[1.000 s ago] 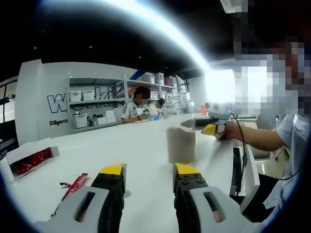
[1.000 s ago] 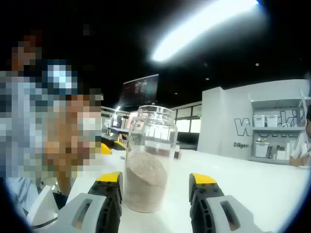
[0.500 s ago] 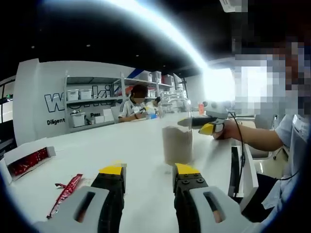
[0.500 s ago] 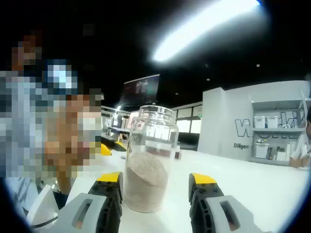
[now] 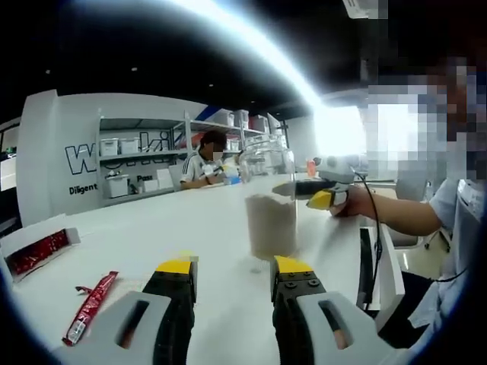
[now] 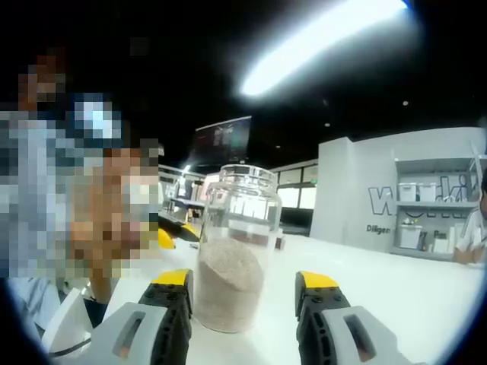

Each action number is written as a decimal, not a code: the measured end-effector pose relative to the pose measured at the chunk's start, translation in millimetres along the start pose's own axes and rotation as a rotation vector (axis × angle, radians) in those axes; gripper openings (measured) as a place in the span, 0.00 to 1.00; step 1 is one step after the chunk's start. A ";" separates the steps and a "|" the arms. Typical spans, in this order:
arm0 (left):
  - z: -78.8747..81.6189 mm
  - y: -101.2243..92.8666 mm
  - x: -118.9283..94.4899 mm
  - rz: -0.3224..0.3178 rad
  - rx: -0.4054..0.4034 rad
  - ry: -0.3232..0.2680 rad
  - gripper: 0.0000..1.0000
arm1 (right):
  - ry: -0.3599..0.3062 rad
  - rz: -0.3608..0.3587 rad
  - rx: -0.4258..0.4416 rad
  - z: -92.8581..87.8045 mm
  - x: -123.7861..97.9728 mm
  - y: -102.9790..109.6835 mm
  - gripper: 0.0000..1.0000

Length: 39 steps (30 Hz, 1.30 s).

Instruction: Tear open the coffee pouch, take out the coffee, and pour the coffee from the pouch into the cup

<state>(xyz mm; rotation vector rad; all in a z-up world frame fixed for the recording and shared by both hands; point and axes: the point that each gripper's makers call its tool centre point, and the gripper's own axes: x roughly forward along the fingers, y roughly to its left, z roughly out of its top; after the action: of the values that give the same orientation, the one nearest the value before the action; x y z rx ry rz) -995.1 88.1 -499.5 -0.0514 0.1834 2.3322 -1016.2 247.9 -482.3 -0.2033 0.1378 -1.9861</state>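
A clear glass jar [image 5: 270,204] about half full of pale brown powder stands on the white table [image 5: 152,243]. It is ahead and a little right of my left gripper [image 5: 233,268], which is open with nothing between its fingers. A red coffee pouch [image 5: 90,306] lies flat on the table to the left of that gripper. My right gripper [image 5: 293,188], held by a hand, reaches toward the jar from the right. In the right gripper view the jar [image 6: 232,255] stands just ahead of my right gripper [image 6: 243,281], whose jaws are open and do not touch it.
A white box [image 5: 34,249] with more red pouches sits at the far left of the table. People [image 5: 205,163] sit at the table's far end before shelves with bins. The table edge and a person's sleeve [image 5: 456,220] are on the right.
The left gripper view has shifted, so the jar and the red pouch sit further left and lower in it. The right gripper view is almost unchanged. Both grippers stay open.
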 end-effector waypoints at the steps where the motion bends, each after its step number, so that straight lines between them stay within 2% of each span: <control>1: 0.1 -0.2 0.2 0.000 0.000 0.000 0.41 | 0.000 0.000 0.000 -0.1 0.0 0.0 0.54; 39: 4.4 -23.2 23.7 -0.050 0.010 -0.007 0.40 | 0.007 0.002 -0.008 -2.2 -1.1 -0.1 0.54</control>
<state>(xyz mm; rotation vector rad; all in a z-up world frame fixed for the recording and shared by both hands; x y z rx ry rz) -994.8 121.5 -500.1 -0.0422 0.1886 2.2813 -1016.2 249.0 -484.5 -0.2020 0.1506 -1.9844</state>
